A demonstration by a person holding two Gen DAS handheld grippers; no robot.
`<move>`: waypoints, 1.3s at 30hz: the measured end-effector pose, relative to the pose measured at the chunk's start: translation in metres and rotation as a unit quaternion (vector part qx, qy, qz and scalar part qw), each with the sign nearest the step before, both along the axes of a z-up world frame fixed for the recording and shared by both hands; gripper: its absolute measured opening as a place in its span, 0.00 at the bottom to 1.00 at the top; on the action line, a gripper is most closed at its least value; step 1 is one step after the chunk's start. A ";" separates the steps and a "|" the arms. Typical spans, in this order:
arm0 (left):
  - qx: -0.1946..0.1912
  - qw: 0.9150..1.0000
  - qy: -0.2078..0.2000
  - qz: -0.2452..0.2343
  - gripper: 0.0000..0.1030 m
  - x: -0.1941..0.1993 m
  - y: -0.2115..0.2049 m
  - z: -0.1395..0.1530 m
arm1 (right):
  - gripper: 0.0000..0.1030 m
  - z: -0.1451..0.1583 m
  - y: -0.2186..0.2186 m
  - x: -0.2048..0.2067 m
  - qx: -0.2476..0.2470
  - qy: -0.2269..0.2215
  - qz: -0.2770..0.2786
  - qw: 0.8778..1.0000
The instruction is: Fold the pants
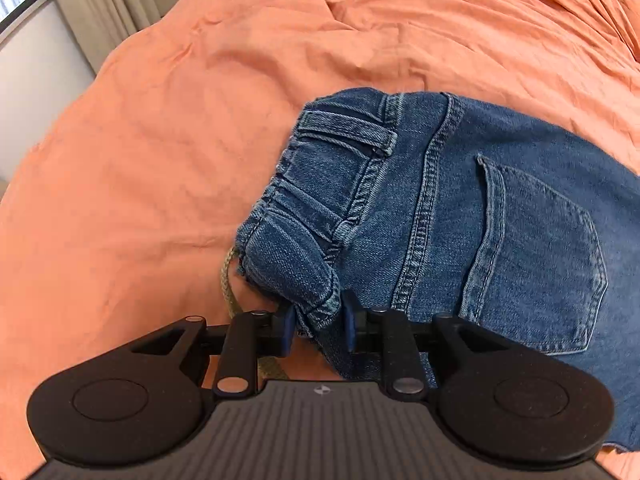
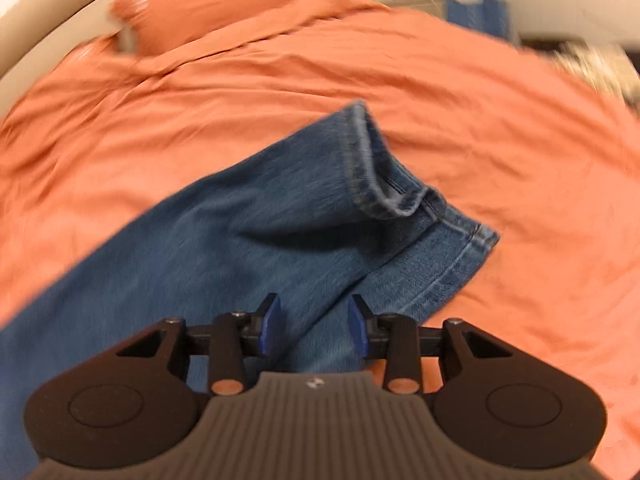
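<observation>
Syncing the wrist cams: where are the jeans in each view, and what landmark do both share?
Left wrist: jeans fill centre-right, waistband end with back pocket; a waistband fold sits between the left gripper fingers.
Right wrist: jeans run from lower left to centre, leg hems up; right gripper open above the leg.
Shared landmark: orange bedspread.

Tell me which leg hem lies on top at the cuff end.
The curled hem, gaping open, lies on top of the flat hem, which sits nearer the right claw.
</observation>
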State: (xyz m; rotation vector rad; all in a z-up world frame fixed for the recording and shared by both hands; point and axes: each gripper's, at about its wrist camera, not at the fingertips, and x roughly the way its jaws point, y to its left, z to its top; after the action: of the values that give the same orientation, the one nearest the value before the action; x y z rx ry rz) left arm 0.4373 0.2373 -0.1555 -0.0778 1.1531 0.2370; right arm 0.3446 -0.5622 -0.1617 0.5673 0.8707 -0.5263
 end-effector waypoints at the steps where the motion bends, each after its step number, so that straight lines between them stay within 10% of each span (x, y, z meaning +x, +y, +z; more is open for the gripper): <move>1: 0.000 1.000 0.000 0.000 0.27 0.000 -0.001 -0.002 | 0.32 -0.006 -0.006 0.003 0.012 -0.001 -0.016 1.000; 5: 0.006 1.000 0.003 -0.001 0.27 0.004 -0.003 -0.002 | 0.32 -0.024 -0.017 0.011 0.027 -0.015 -0.039 0.999; 9: 0.005 1.000 0.005 -0.002 0.27 0.001 -0.003 0.001 | 0.04 -0.020 -0.010 0.018 -0.004 -0.023 -0.032 0.999; 12: 0.004 1.000 0.004 0.000 0.27 0.001 -0.002 0.000 | 0.01 -0.001 -0.001 0.022 -0.047 -0.030 -0.011 0.998; 19: 0.002 1.000 -0.002 -0.002 0.27 -0.001 -0.001 0.001 | 0.00 0.049 0.000 0.005 -0.075 -0.042 -0.021 0.996; 27: 0.011 1.000 -0.008 -0.001 0.39 -0.006 0.000 0.007 | 0.03 0.020 -0.023 -0.025 -0.074 0.001 -0.069 0.995; 31: 0.020 0.999 -0.027 -0.009 0.51 -0.016 0.002 0.019 | 0.22 0.021 -0.049 -0.047 -0.037 -0.030 -0.102 0.994; 39: 0.079 0.993 -0.086 -0.022 0.54 -0.054 -0.025 0.049 | 0.25 0.006 -0.083 -0.054 0.046 -0.095 -0.128 0.986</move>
State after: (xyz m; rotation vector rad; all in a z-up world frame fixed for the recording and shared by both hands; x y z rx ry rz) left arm 0.3836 0.2121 -0.1070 0.0664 0.9594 0.2761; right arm 0.2904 -0.6453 -0.1555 0.8069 0.6458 -0.6553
